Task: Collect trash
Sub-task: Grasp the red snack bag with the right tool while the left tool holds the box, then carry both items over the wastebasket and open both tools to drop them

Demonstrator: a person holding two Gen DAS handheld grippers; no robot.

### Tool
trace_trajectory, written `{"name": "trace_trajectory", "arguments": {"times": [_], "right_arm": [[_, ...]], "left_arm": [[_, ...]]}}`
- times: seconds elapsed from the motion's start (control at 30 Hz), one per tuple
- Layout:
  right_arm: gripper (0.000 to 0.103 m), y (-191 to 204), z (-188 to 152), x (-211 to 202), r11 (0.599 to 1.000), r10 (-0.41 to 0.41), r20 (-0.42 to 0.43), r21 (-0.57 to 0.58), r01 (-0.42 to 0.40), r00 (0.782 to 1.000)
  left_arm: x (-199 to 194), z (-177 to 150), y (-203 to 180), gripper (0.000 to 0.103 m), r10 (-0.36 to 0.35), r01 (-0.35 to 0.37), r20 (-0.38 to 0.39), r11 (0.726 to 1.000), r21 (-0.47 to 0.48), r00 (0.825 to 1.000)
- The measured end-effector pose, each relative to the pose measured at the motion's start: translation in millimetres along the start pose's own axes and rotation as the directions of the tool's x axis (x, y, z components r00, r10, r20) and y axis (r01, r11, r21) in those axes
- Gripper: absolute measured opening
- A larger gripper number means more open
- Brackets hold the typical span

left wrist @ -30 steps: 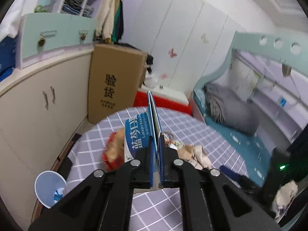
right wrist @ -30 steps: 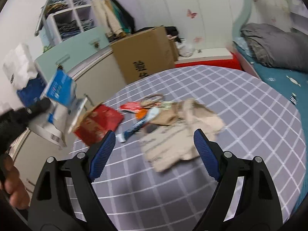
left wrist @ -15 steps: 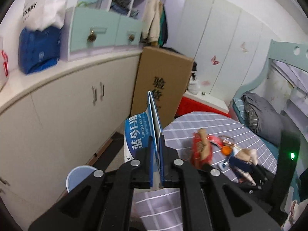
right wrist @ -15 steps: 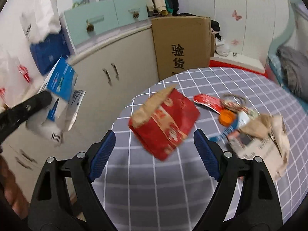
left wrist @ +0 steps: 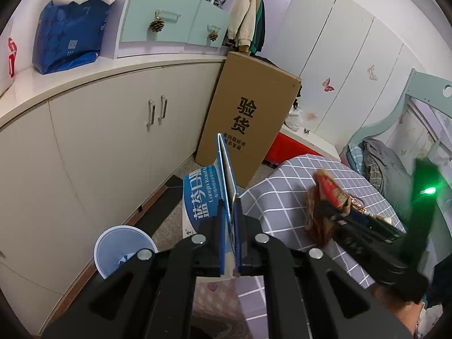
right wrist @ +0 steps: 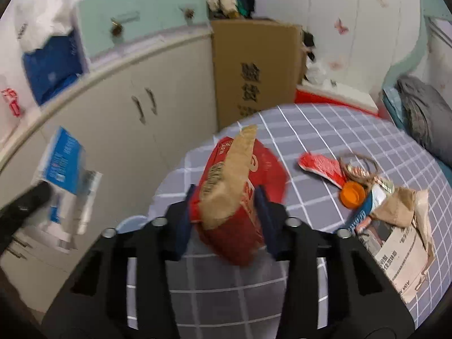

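Observation:
My left gripper is shut on a flattened blue and white carton, held on edge over the table's left rim. A light blue trash bin stands on the floor below and to the left of it. My right gripper has its jaws closing around a red and brown paper bag at the near left of the checked table. Both pads touch the bag's sides. In the left wrist view the red bag stands up in the right gripper's black fingers. The carton shows at the left of the right wrist view.
More trash lies on the table's right: a red wrapper, an orange cap, crumpled brown paper and newspaper. A tall cardboard box stands behind the table, cream cabinets run along the left, and a bed lies at the right.
My right gripper moved in over the red bag and its jaws closed from wide apart onto it. The left gripper swung left and down with the carton, bringing the bin closer.

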State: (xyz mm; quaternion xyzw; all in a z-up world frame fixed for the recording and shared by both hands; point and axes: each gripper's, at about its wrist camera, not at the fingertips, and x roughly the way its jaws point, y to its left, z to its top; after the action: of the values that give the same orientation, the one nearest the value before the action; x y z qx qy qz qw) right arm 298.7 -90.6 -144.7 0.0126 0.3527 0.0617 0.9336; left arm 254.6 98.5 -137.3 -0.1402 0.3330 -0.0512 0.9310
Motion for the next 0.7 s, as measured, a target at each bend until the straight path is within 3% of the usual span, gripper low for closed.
{"name": "trace_trajectory", "arguments": {"times": [0.17,0.27,0.43,0.7], "right_arm": [[0.032,51.2,0.2,-15.2,0.988,0.138,0.029,-0.070,-0.136,0.990],[0.032,85.1,-2.4,-14.3,0.971,0.223,0.007,-0.088,-0.221,0.975],[0.032,145.6,-22.3,19.1,0.942,0.309,-0.099,-0.102,-0.319,0.946],[0.032,209.3,-68.9,100.9,0.922,0.340,-0.278,-0.087,-0.376,0.898]], "left_arm": [[-3.4,-1.7,31.8,0.005,0.022,-0.021,0.009,0.998,-0.061,1.000],[-8.2,-6.3,63.0,0.005,0.074,-0.073,0.011,0.992,-0.105,0.997],[-4.3,-19.2,123.9,0.005,0.192,-0.194,-0.028,0.965,-0.177,0.981],[32.5,-46.7,210.1,0.005,0.305,-0.337,-0.156,0.904,-0.262,0.939]]}}
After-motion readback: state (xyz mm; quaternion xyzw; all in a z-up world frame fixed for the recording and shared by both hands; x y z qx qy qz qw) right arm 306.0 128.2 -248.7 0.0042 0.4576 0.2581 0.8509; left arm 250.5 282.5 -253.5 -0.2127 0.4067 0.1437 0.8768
